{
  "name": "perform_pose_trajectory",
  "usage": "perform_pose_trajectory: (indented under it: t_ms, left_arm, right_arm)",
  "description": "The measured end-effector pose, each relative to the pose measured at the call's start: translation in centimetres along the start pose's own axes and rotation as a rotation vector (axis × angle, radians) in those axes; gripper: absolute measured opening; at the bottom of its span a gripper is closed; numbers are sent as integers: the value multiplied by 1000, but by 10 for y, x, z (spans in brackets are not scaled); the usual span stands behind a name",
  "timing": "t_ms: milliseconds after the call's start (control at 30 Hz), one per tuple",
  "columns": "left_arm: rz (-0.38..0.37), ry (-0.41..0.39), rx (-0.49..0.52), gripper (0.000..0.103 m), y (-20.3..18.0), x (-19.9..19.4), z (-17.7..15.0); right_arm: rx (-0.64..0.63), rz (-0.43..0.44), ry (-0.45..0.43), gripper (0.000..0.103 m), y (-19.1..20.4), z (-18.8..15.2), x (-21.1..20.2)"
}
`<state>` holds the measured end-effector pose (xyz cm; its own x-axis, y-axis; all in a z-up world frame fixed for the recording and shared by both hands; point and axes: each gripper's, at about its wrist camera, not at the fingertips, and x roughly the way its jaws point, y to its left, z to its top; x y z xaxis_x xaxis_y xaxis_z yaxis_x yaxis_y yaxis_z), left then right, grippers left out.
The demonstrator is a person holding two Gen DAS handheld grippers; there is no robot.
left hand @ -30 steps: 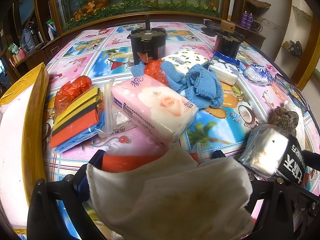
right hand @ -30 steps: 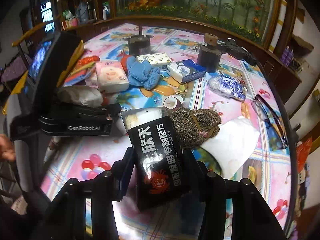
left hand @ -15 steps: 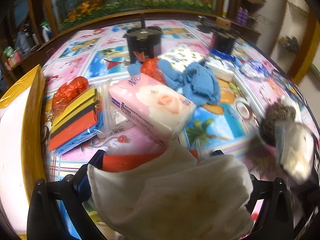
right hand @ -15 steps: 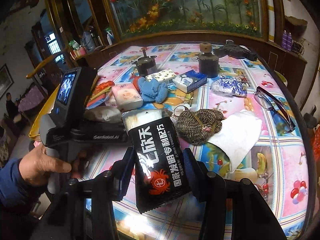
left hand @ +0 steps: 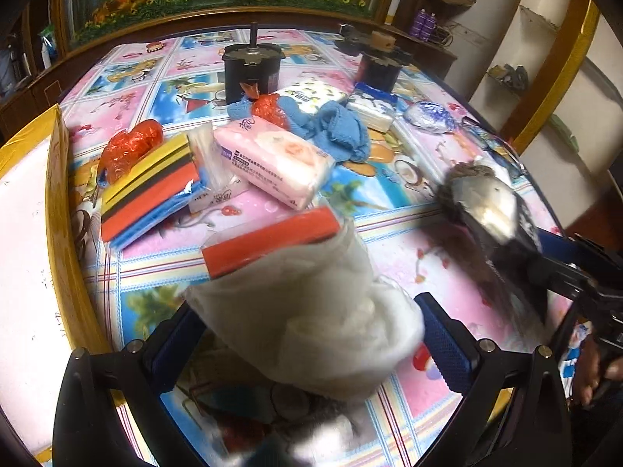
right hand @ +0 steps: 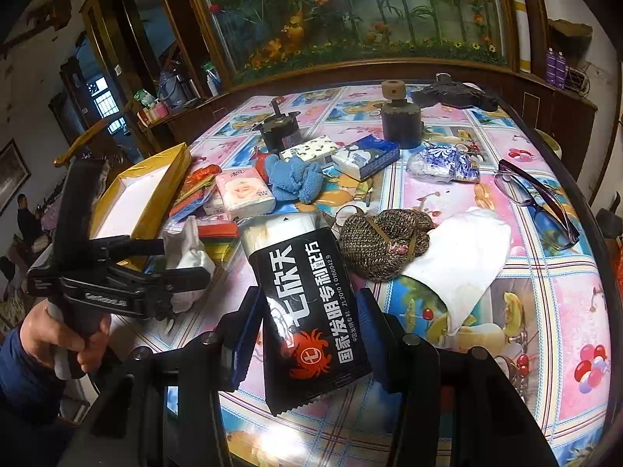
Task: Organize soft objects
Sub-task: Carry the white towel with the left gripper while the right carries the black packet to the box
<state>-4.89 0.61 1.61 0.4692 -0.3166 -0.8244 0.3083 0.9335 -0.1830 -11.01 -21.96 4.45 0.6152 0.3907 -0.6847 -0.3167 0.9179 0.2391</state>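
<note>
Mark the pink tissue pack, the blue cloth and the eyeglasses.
pink tissue pack (left hand: 274, 157), left wrist view, top face.
blue cloth (right hand: 298, 179), right wrist view, middle of bundle.
eyeglasses (right hand: 516, 181), right wrist view, near lens.

the tissue pack (right hand: 244, 193) lies left of the knit cloth (right hand: 298, 177). the tray (right hand: 140, 198) sits further left. the glasses (right hand: 537, 202) lie far right.

Pink tissue pack (left hand: 274, 163) showing a rose print, blue cloth (left hand: 342, 132) lying plain, tablecloth (right hand: 545, 311) displaying pink-and-blue cartoon squares, black packet (right hand: 311, 311) bearing white characters.
</note>
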Motion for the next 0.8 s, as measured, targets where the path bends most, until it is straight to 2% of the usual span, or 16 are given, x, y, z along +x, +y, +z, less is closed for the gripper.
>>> perform_pose_trajectory:
  t_ms: [200,367,467,500,567,600,633,800]
  left_arm:
    - [0,-3,21,103,-2,-14,-12]
    - [29,5,23,103,-4,-5,-18]
    - [18,-5,21,102,-7,-2,-16]
    - [33,-12,23,98,-9,-2,-16]
    - [35,-2,23,58,-10,0,-17]
    - [52,-15,27,52,-11,-3,-18]
    - [41,-8,22,42,-10,-4,-19]
    - [20,-25,-11,32,-5,-14,-26]
  right_arm:
    - [-6,7,-7,53,3,1,-2]
    - [-7,13,-4,53,7,2,-1]
    - [-14,12,-3,53,12,1,0]
    - [-15,12,-2,53,12,1,0]
    - [-16,13,-2,53,14,1,0]
    - [-16,12,-1,53,14,1,0]
    - [-16,12,1,53,14,1,1]
    - [-20,14,7,53,17,1,4]
